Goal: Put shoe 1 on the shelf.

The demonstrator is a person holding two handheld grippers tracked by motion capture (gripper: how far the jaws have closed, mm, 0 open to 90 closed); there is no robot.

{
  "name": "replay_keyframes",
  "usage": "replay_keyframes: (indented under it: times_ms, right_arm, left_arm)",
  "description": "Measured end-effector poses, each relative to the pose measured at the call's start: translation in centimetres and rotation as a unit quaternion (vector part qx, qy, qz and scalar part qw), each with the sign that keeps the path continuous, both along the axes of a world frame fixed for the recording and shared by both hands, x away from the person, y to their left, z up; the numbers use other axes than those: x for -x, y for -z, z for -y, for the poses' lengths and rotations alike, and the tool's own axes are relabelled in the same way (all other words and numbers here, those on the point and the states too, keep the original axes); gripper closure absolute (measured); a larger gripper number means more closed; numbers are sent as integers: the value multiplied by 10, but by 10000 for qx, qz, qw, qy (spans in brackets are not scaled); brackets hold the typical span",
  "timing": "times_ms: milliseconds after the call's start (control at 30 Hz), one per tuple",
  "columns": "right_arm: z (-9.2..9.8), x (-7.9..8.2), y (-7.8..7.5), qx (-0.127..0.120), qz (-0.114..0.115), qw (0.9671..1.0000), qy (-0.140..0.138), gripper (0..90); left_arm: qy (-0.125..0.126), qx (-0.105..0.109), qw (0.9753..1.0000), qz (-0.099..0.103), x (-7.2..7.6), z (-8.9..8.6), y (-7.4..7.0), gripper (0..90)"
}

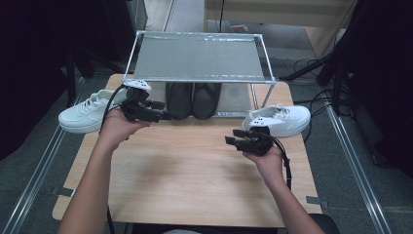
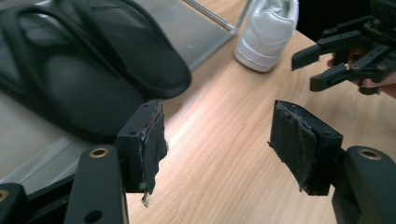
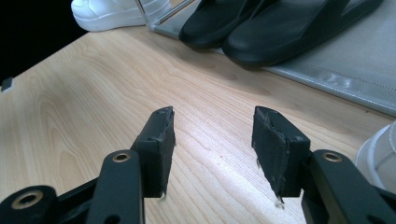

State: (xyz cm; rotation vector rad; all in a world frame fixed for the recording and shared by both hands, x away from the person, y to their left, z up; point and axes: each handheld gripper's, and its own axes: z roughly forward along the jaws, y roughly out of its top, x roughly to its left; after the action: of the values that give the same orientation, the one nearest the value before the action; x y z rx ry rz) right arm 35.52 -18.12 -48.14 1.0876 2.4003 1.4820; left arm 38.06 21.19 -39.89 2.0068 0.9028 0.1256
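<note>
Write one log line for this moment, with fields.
left tool: open, empty, near black slippers | right tool: open, empty, above table | white shoes: untouched

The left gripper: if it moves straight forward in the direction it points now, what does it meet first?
Probably nothing soon. The left gripper is open and points across bare table. The black slippers lie to one side of that line; farther on stand the white sneaker and right gripper, though depth is unclear.

Your left tool sits just beside the black slippers under the rack; your right tool hovers over the bench, near a white sneaker.
</note>
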Motion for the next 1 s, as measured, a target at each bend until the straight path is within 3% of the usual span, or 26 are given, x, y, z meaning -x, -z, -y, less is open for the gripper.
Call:
replay_keyframes:
  times_ms: [67, 133, 233, 433, 567, 800, 1000]
  right_arm:
    - [0, -1, 0, 3, 7, 10000, 2, 497]
    - [-1, -2, 2, -65, -40, 10000, 2, 494]
    - [-2, -2, 3, -52, -83, 10000, 1, 492]
    - [-5, -1, 5, 82, -73, 9999, -51, 480]
    - [-6, -2, 7, 107, -105, 9999, -57, 477]
    - [-6, -2, 8, 157, -136, 9998, -35, 473]
    - [-7, -2, 10, 180, -175, 9997, -38, 473]
  left_arm:
    - [-15, 40, 10000, -11, 1, -3, 1, 359]
    - [-118, -78, 9999, 33, 3, -9, 5, 359]
    - [-179, -92, 9998, 47, 4, -15, 8, 359]
    - [-369, -176, 9992, -31, 5, -38, 16, 358]
    - [-449, -126, 9989, -9, 7, -49, 17, 358]
    - [-775, -69, 9970, -16, 11, -85, 18, 358]
    - [-933, -116, 9956, 11, 12, -99, 20, 358]
